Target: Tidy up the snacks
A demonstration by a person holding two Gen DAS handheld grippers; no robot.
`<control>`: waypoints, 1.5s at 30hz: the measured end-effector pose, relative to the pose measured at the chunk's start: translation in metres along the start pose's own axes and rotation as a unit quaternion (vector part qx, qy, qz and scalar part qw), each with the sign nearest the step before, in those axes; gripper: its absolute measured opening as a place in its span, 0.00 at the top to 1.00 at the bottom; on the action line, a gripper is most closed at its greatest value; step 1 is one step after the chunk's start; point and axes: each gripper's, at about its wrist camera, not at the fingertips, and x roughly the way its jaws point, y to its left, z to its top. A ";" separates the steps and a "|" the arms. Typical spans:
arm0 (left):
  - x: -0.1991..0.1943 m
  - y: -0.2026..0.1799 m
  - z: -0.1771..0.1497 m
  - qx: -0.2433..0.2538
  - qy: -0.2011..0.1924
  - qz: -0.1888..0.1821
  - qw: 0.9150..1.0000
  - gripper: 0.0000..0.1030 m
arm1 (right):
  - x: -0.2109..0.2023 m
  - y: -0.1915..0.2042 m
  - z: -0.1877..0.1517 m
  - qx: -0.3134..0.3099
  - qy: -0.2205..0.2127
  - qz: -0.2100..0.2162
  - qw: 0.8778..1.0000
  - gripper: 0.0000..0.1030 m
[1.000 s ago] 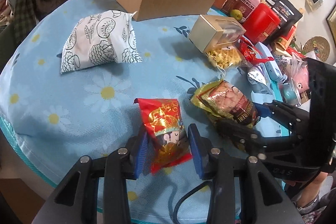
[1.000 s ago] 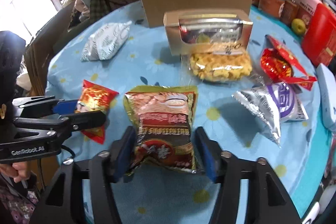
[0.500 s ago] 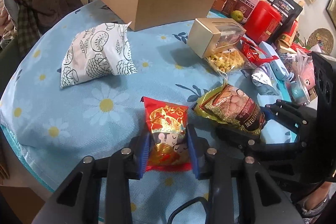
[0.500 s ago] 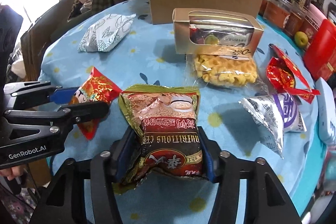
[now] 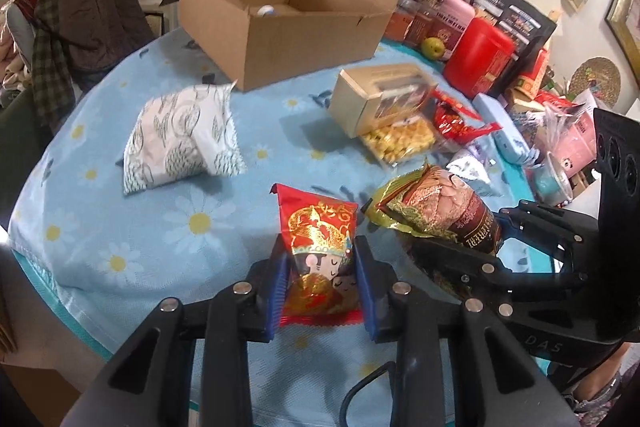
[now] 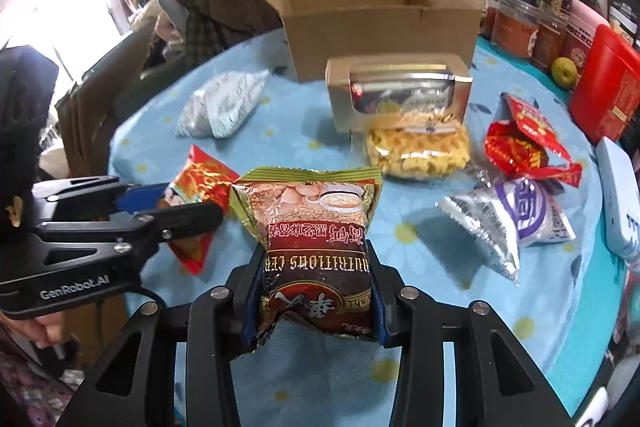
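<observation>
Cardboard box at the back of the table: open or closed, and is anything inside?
Open. The cardboard box has its flaps up, and one small pale object shows on its floor; the rest is hidden.

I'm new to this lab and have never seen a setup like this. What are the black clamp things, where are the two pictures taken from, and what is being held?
No robot here: a person holds a two-finger gripper in each hand, and each carries a fisheye camera looking forward along its fingers, so each picture shows its own gripper at the bottom.

In the left wrist view, the left gripper is shut on a red snack packet; the right gripper shows at the side. In the right wrist view, the right gripper is shut on a brown cereal bag.

On the blue daisy tablecloth lie a white patterned bag, a windowed gold box, a clear bag of yellow snacks, a red wrapper and a silver-purple bag. An open cardboard box stands behind, likely where the snacks go.
</observation>
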 end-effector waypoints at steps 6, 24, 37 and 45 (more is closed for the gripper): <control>-0.020 -0.010 0.014 0.010 -0.033 -0.010 0.999 0.70 | -0.020 0.002 0.014 -0.004 -0.027 0.002 1.000 0.60; -0.067 -0.027 0.095 0.042 -0.162 -0.020 0.986 0.70 | -0.073 -0.002 0.091 -0.054 -0.143 -0.021 0.988 0.60; -0.048 -0.020 0.174 0.056 -0.200 -0.024 0.978 0.78 | -0.060 -0.022 0.167 -0.068 -0.188 -0.036 0.979 0.60; -0.029 -0.009 0.180 0.043 -0.177 -0.011 0.983 0.78 | -0.042 -0.037 0.173 -0.057 -0.170 -0.033 0.983 0.60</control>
